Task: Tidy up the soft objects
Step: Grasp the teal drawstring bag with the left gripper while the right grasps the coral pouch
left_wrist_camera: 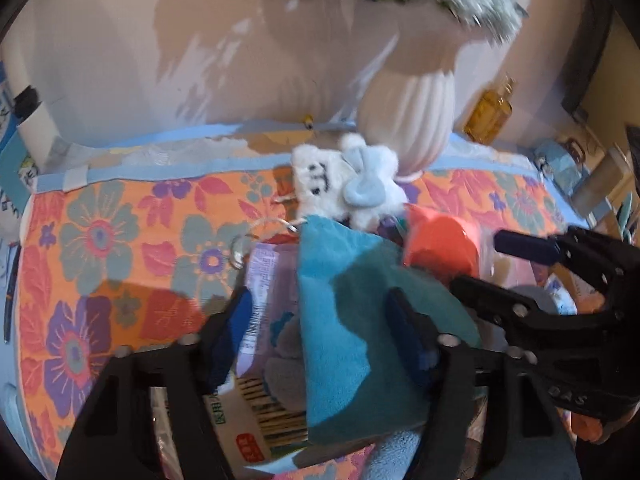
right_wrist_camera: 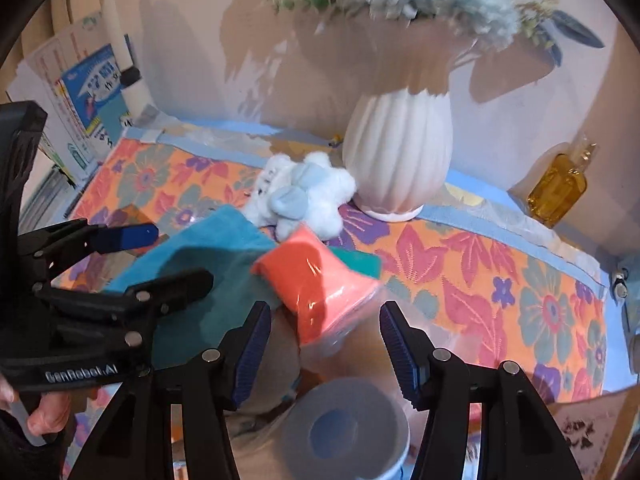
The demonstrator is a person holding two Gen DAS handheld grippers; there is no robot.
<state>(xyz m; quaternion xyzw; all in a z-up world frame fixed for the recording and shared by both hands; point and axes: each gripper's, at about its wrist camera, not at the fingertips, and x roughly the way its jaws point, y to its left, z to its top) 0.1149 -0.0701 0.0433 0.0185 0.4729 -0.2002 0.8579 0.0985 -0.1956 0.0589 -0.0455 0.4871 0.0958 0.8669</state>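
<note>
White plush toy (right_wrist_camera: 300, 196) with pale blue bow, lying just beside vase base. Teal cloth (right_wrist_camera: 208, 264) rumpled, spread in front of the plush; orange soft pack (right_wrist_camera: 320, 284) in clear wrap, tilted, touching cloth's right edge.

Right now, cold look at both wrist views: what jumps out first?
The loud orange floral tablecloth fills both views, with a white ribbed vase of dried flowers at the back by the wall. In front of the vase lies a white and pale-blue plush toy, then a teal cloth and an orange plastic-wrapped pack. The left gripper straddles the cloth, open; the right gripper hangs open just before the pack.
</note>
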